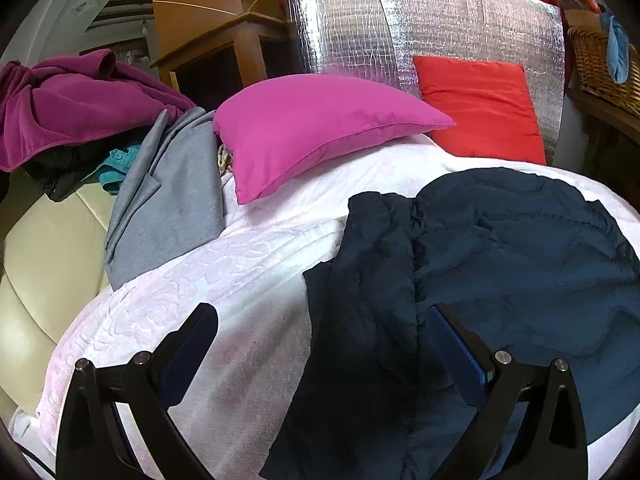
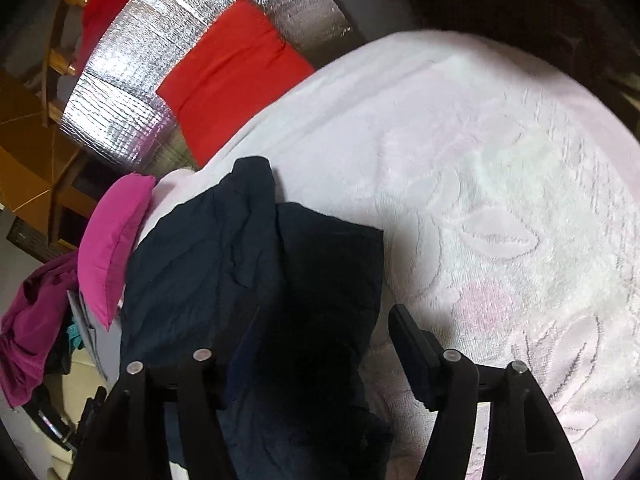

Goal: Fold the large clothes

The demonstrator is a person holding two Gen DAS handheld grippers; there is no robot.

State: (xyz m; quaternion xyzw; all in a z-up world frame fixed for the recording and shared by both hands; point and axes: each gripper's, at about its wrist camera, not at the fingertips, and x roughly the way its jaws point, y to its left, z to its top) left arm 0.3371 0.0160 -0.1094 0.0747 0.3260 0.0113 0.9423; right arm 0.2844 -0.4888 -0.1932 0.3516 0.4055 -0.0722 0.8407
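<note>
One navy garment [image 1: 500, 248], long axis toward pillows, on white blanket [image 1: 248, 264]

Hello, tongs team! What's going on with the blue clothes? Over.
Both tongs, left and right, open, holding nothing. Navy garment lies rumpled on white bedspread. Pink pillow close behind it.

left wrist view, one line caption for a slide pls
Open left gripper over a navy garment spread on a white bedspread, pink pillow behind.
</note>
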